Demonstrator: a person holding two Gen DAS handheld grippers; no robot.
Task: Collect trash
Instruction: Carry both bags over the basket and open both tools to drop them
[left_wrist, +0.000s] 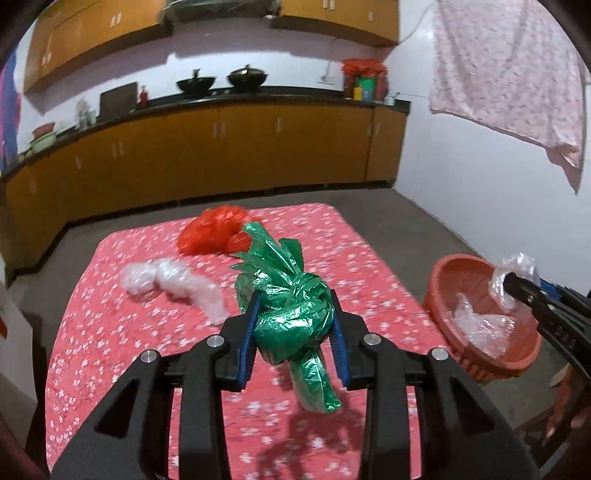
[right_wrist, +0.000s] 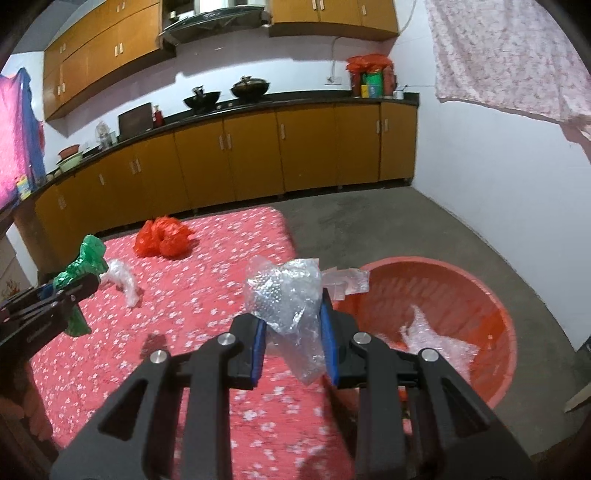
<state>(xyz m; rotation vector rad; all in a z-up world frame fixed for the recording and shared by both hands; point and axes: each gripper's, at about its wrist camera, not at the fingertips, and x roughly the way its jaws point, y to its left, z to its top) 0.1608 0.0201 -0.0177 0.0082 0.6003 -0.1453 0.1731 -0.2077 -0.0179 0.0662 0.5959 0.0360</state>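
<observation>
While no writing reads clearly, both grippers clamp plastic.

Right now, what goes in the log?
left tool: holds green bag | right tool: holds bubble wrap | basin: some wrap inside

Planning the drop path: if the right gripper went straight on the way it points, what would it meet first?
Probably nothing on the table: the right gripper, shut on bubble wrap, points past the orange basin's left rim toward bare floor; depth is unclear.

green bag, red (white-flowered) tablecloth, orange basin
</observation>
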